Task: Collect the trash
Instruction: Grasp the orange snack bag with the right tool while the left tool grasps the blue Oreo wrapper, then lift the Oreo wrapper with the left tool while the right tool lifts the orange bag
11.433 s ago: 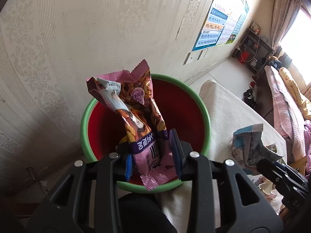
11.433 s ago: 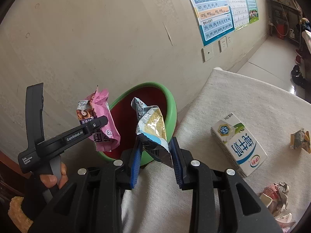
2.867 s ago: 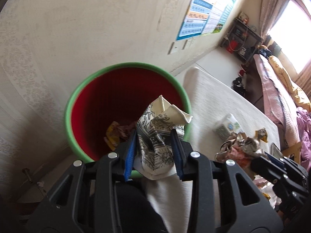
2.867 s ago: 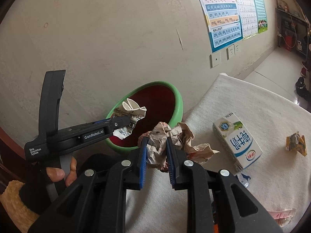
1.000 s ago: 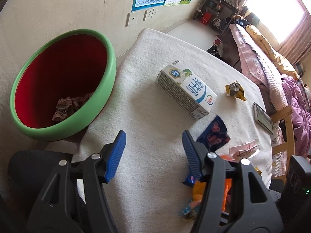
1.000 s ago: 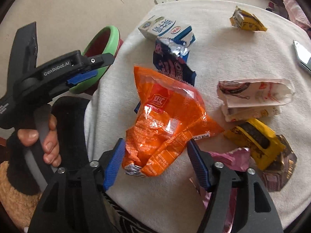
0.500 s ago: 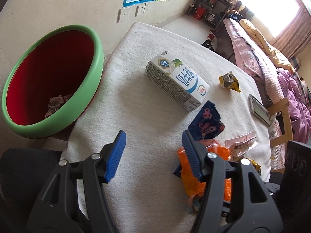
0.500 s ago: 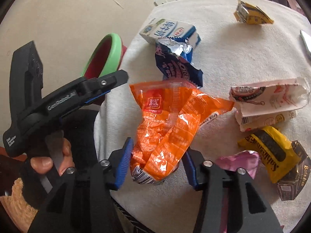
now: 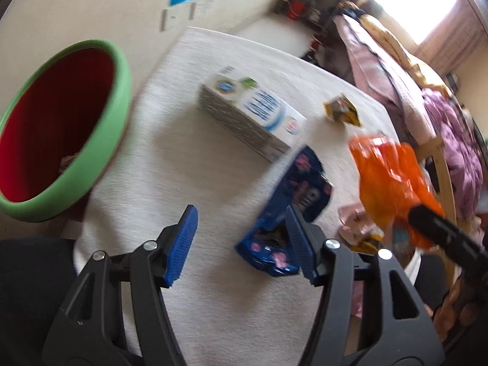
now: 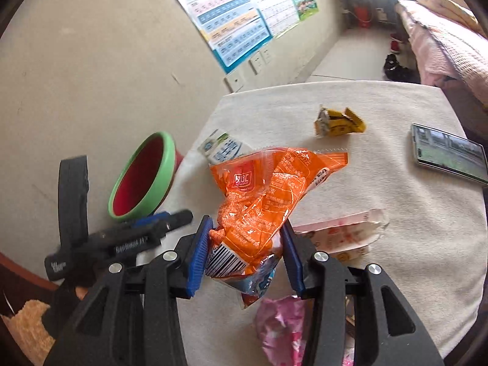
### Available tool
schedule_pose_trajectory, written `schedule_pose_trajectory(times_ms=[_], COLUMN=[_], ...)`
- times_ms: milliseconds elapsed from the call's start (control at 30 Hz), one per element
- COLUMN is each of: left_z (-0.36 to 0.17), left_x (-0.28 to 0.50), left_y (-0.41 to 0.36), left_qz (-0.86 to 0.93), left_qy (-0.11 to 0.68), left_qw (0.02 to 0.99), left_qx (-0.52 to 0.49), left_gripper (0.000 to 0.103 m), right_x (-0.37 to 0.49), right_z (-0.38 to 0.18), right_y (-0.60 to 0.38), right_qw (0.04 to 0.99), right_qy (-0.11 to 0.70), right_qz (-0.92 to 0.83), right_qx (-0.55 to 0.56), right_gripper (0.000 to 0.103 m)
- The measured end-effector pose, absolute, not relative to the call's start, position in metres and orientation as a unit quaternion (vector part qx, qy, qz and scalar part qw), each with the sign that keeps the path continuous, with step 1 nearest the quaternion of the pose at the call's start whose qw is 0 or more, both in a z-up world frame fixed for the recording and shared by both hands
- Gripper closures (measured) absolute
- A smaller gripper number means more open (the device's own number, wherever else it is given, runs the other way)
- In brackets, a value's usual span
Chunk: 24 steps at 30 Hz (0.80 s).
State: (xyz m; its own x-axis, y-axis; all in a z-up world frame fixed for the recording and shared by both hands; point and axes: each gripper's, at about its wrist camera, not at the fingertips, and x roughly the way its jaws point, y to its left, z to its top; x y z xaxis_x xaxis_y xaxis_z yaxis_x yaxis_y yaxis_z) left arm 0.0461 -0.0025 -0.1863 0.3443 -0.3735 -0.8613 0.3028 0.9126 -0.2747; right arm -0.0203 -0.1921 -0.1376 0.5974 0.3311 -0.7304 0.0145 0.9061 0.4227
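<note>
Right gripper [image 10: 245, 251] has just closed on a crinkled orange plastic snack bag [image 10: 268, 195], pads clamping its lower end, bag lifted above the white-cloth desk [image 10: 396, 207]. Left gripper [image 9: 241, 244] open w/ nothing between pads, a dark blue foil wrapper [image 9: 292, 201] beside its right pad. Green-rimmed red bin [image 9: 61, 128] at desk's left edge.

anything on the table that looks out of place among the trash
Yes: a phone lies flat near the table's far right edge with its screen lit. Everything else there is litter, such as the milk carton and yellow wrapper, so it should not be binned.
</note>
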Motion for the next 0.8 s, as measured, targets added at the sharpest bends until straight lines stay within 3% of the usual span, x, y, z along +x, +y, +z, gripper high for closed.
schedule_pose_trajectory(times_ms=[300, 567, 600, 633, 667, 800], left_z=[-0.204, -0.210, -0.210, -0.210, -0.210, -0.209], left_x=[0.037, 0.037, 0.038, 0.038, 0.039, 0.040], left_y=[-0.052, -0.051, -0.051, -0.050, -0.049, -0.044], left_qz=[-0.253, -0.251, -0.251, -0.249, -0.248, -0.244], left_qy=[0.550, 0.555, 0.553, 0.552, 0.554, 0.553], left_qw=[0.795, 0.793, 0.794, 0.795, 0.794, 0.796], left_qx=[0.035, 0.033, 0.032, 0.033, 0.033, 0.023], left_gripper=[0.046, 0.047, 0.051, 0.068, 0.073, 0.078], right_x=[-0.021, -0.019, -0.019, -0.020, -0.020, -0.020], right_z=[-0.140, -0.142, -0.143, -0.143, -0.143, -0.143], right_y=[-0.197, -0.194, -0.194, -0.194, -0.194, -0.194], right_qw=[0.870, 0.869, 0.869, 0.869, 0.869, 0.869], right_qy=[0.440, 0.441, 0.441, 0.440, 0.440, 0.441], right_qz=[0.089, 0.092, 0.092, 0.093, 0.093, 0.091], right_qx=[0.205, 0.206, 0.206, 0.206, 0.206, 0.207], right_gripper=[0.059, 0.059, 0.059, 0.059, 0.059, 0.059])
